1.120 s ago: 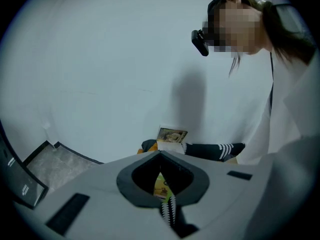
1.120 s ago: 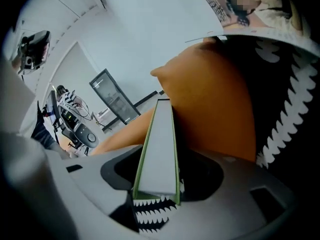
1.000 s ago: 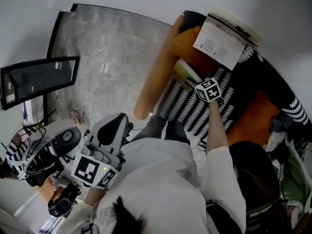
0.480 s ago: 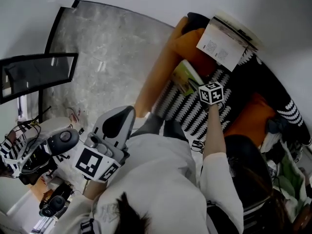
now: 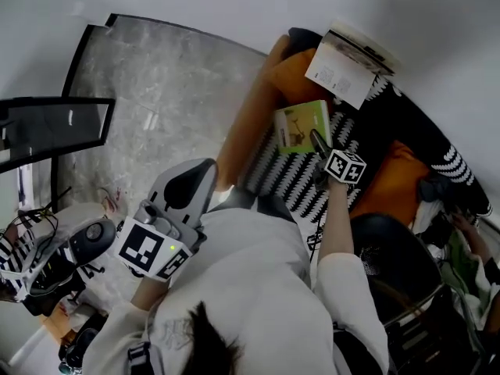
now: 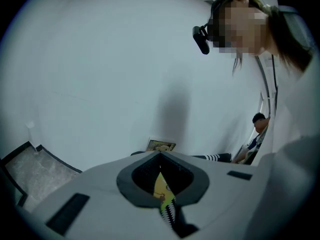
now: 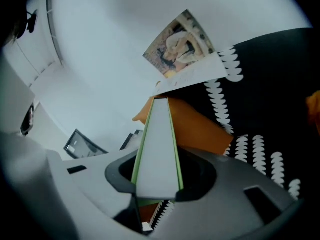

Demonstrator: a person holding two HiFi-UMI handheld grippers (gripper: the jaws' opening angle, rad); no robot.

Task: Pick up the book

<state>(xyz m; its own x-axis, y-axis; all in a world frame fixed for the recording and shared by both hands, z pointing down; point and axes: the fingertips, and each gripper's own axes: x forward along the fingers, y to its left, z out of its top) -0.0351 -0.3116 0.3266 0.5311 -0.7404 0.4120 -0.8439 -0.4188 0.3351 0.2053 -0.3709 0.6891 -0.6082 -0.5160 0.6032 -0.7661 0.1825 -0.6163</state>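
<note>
The green book hangs in the air above the black-and-white patterned blanket, with its cover facing up. My right gripper is shut on its near edge. In the right gripper view the book runs edge-on between the jaws of the right gripper, and both pads press on it. My left gripper is held close to my body with nothing in it. In the left gripper view the left gripper has its jaws together, and only a thin slit shows between them.
An open white magazine rests on an orange cushion behind the book. A long orange bolster borders the blanket on the left. A grey mat and a dark monitor lie further left. Another person sits at the right.
The right gripper closed on the green book, lifted it off the blanket and rolled, so the cover now faces up. The left gripper rose a little.
</note>
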